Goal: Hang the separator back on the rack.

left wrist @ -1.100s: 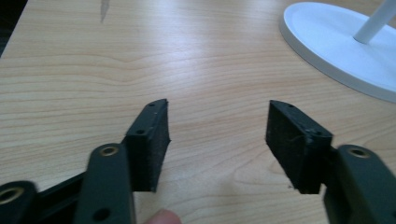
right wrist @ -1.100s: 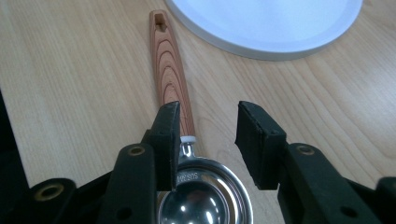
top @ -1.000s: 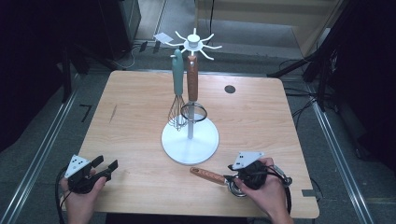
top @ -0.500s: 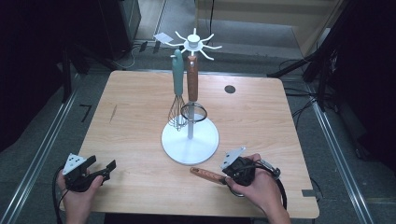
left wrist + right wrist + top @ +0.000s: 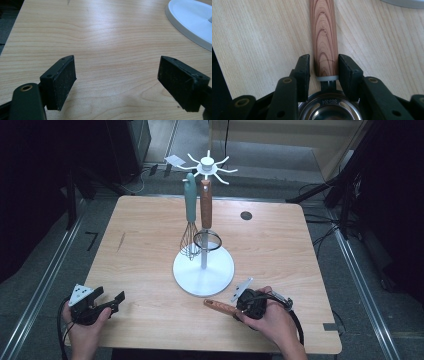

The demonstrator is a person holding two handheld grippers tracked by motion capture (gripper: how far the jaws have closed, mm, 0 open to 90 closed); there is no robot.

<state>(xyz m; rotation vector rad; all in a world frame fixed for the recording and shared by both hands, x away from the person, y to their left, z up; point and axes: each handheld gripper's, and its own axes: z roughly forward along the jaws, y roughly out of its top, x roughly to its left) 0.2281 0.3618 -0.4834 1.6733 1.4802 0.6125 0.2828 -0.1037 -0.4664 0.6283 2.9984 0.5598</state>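
A utensil with a wooden handle (image 5: 218, 306) (image 5: 323, 37) and a steel ring head (image 5: 324, 110) lies flat on the table in front of the white stand (image 5: 203, 270). My right gripper (image 5: 241, 308) (image 5: 323, 65) straddles the handle's lower end. Its jaws have just been closing: one pad meets the wood, while a thin gap remains at the other. My left gripper (image 5: 112, 301) (image 5: 117, 77) rests at the table's front left. Its jaws have just been opening and stand wide, with nothing between them.
From the stand's hooks hang a teal-handled whisk (image 5: 190, 200) and a second wooden-handled utensil (image 5: 206, 205). The stand's round base (image 5: 192, 20) lies ahead of the left gripper. A dark round hole (image 5: 245, 215) is in the tabletop at the back right.
The right hand has shifted left and lower, bringing its jaws around the lying utensil's handle. The left gripper's jaws have spread wider; that hand stays where it was.
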